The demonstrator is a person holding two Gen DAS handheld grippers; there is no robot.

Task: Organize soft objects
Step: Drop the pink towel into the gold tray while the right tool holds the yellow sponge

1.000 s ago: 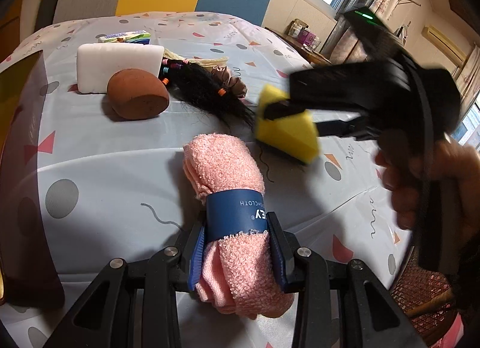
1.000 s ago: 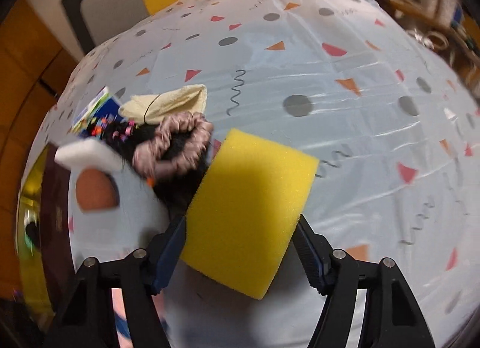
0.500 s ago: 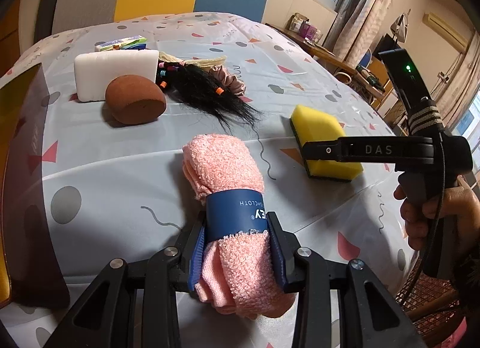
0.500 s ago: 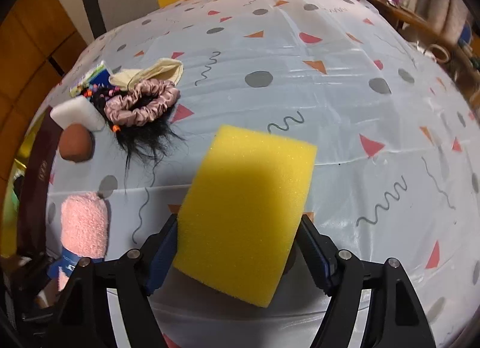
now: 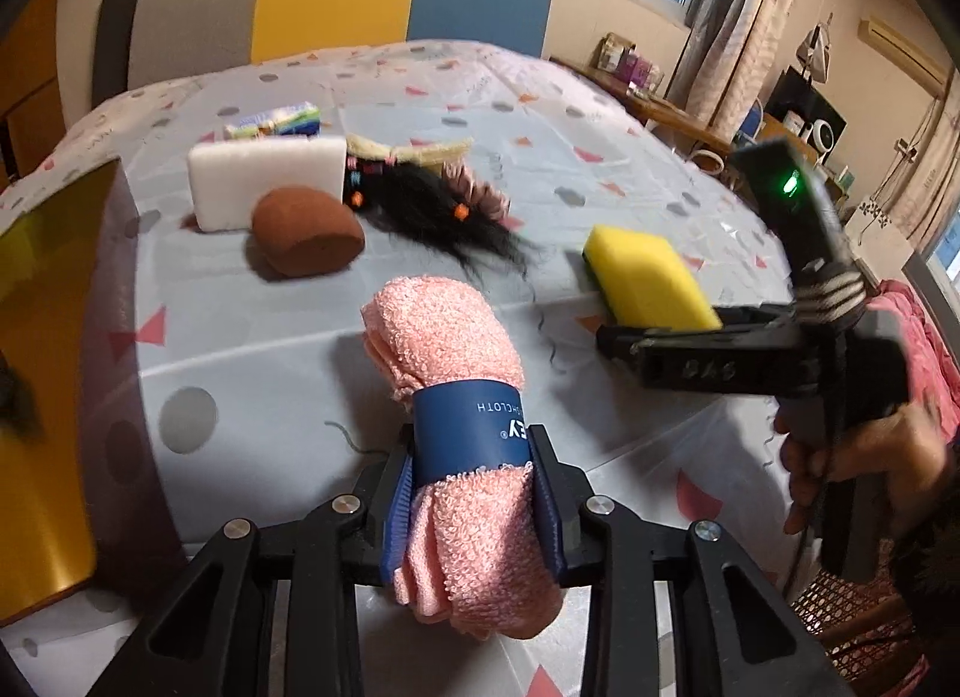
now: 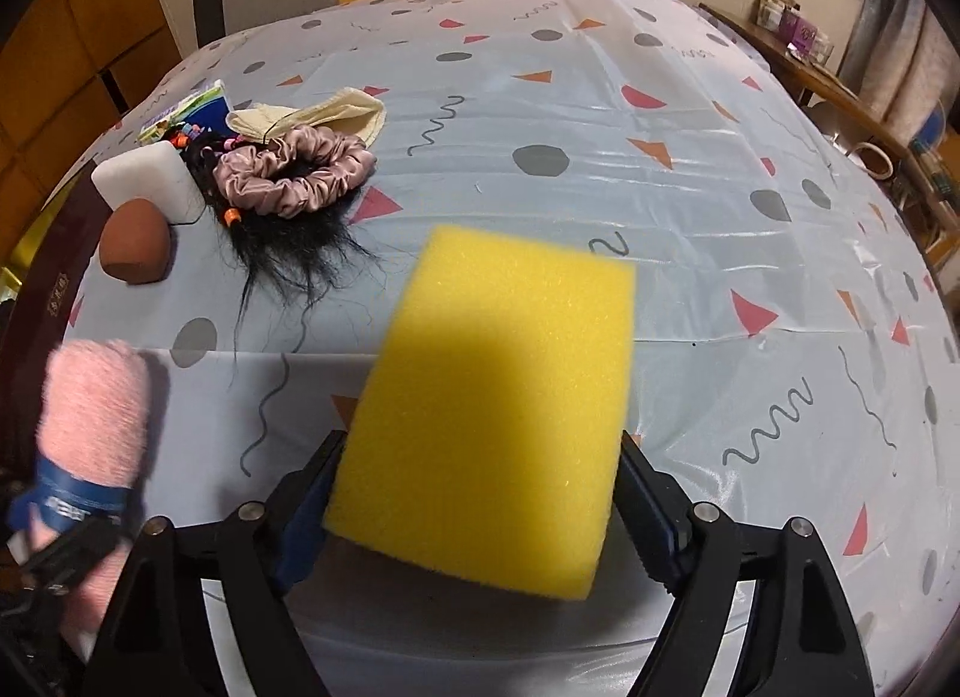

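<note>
Left gripper (image 5: 477,508) clamped on rolled pink towel (image 5: 447,337) at its blue paper band (image 5: 471,427), blue pads pressed against both sides; far end of roll projecting forward beyond the fingers, near end hanging out behind them. Right gripper (image 6: 480,508) clamped on yellow sponge (image 6: 501,397), one pad on each long side, broad face of sponge turned toward the camera and tilted slightly. Sponge held above patterned tablecloth (image 6: 690,205), contact with cloth not determinable. Right gripper and sponge located ahead and to the right of left gripper; pink towel visible at far left of right wrist view. Ahead and to the left of both tools, grouped close together on the cloth: brown rounded sponge (image 5: 306,232), white foam block (image 5: 267,181) just behind it, black hairpiece with coloured beads (image 5: 432,211), pink satin scrunchie (image 6: 294,175) lying on the hairpiece, cream cloth (image 6: 318,114) behind, small printed packet (image 5: 273,120) farthest back.
</note>
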